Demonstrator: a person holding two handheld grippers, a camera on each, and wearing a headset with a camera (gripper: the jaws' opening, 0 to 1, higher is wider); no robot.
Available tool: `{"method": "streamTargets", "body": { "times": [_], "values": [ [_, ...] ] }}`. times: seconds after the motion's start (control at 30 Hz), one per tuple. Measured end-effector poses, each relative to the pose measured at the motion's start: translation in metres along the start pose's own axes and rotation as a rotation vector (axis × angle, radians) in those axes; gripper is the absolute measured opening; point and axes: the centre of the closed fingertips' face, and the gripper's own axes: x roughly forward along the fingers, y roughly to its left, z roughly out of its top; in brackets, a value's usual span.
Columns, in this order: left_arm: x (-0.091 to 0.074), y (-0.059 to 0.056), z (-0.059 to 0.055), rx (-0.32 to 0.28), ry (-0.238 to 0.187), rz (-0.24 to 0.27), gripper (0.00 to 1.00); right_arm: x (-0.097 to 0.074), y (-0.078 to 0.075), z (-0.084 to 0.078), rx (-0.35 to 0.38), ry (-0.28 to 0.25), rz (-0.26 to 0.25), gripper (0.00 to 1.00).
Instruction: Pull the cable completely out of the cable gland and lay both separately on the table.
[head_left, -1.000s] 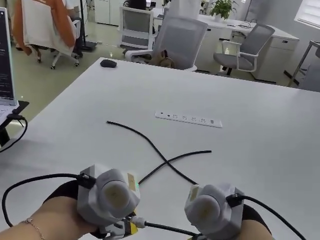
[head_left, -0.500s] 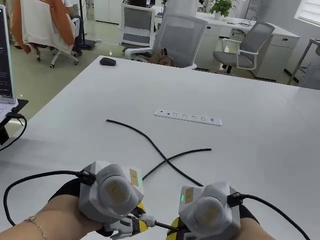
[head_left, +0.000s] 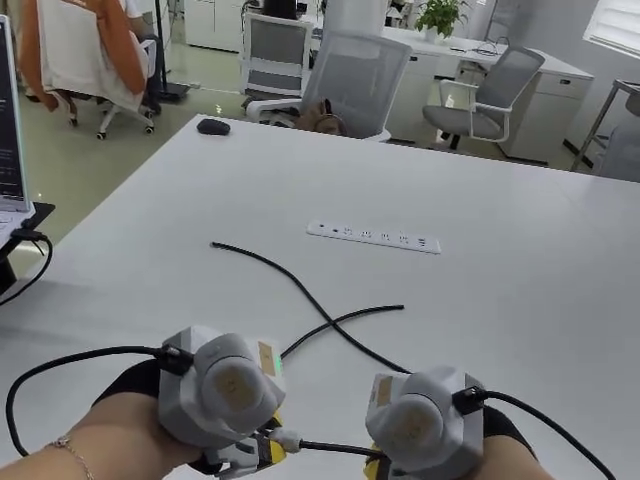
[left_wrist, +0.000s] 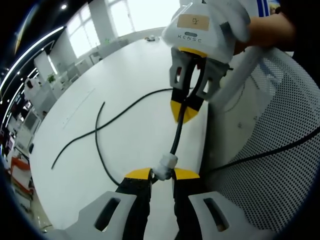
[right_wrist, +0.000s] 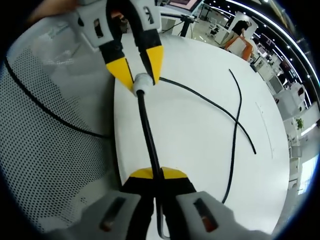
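Jaws of the left gripper (left_wrist: 162, 174) are closed on the white gland (left_wrist: 165, 164), which is pinched between the yellow tips. Jaws of the right gripper (right_wrist: 156, 174) are closed tight on the black cable (right_wrist: 148, 135), a short way back from the gland. The cable runs straight between the two grippers and enters the gland, so the two are not separated. Both are held at the near edge of the white surface (head_left: 520, 300), at the bottom of the head view. Two black cable runs (head_left: 300, 288) cross on the surface beyond the grippers; whether they join the held cable cannot be told. Farther back lie a power strip (head_left: 372, 237) and a mouse (head_left: 212, 126).
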Motion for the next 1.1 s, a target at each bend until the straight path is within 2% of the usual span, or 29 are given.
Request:
{"method": "streamTargets", "body": {
  "times": [0.23, 0.3, 0.37, 0.47, 0.6, 0.63, 0.73, 0.77, 0.9, 0.97, 1.03, 1.1],
  "values": [
    [0.0, -0.002, -0.003, 0.012, 0.017, -0.001, 0.17, -0.002, -0.013, -0.033, 0.098, 0.129, -0.052, 0.02],
    [0.001, -0.002, -0.006, 0.025, 0.032, 0.001, 0.17, -0.002, -0.014, -0.037, 0.106, 0.147, -0.063, 0.04],
    [0.001, -0.001, -0.006, 0.03, 0.036, 0.005, 0.17, -0.001, -0.011, -0.037, 0.111, 0.153, -0.051, 0.07],
    [0.0, -0.002, -0.004, 0.021, 0.023, -0.002, 0.17, 0.002, -0.004, -0.025, 0.047, 0.121, -0.027, 0.18],
    [0.001, -0.002, -0.006, 0.028, 0.032, -0.004, 0.17, 0.007, 0.011, -0.004, 0.02, 0.051, 0.036, 0.23],
    [0.002, -0.003, -0.006, 0.034, 0.035, -0.006, 0.17, 0.007, 0.013, 0.004, -0.005, 0.015, 0.043, 0.23],
    [0.002, -0.004, -0.006, 0.044, 0.039, -0.008, 0.17, 0.004, 0.013, 0.018, -0.006, -0.053, 0.043, 0.23],
    [0.002, -0.004, -0.006, 0.047, 0.038, -0.007, 0.17, 0.002, 0.014, 0.026, -0.013, -0.091, 0.051, 0.23],
    [0.002, -0.003, -0.004, 0.045, 0.028, -0.007, 0.17, -0.003, 0.02, 0.045, -0.045, -0.18, 0.069, 0.17],
    [0.002, -0.003, -0.004, 0.045, 0.027, -0.006, 0.17, -0.004, 0.022, 0.046, -0.054, -0.181, 0.072, 0.13],
    [0.002, -0.002, -0.003, 0.041, 0.023, -0.003, 0.17, -0.002, 0.031, 0.044, -0.064, -0.177, 0.12, 0.03],
    [0.002, -0.003, -0.002, 0.039, 0.019, -0.007, 0.17, -0.001, 0.03, 0.042, -0.076, -0.163, 0.103, 0.02]
  ]
}}
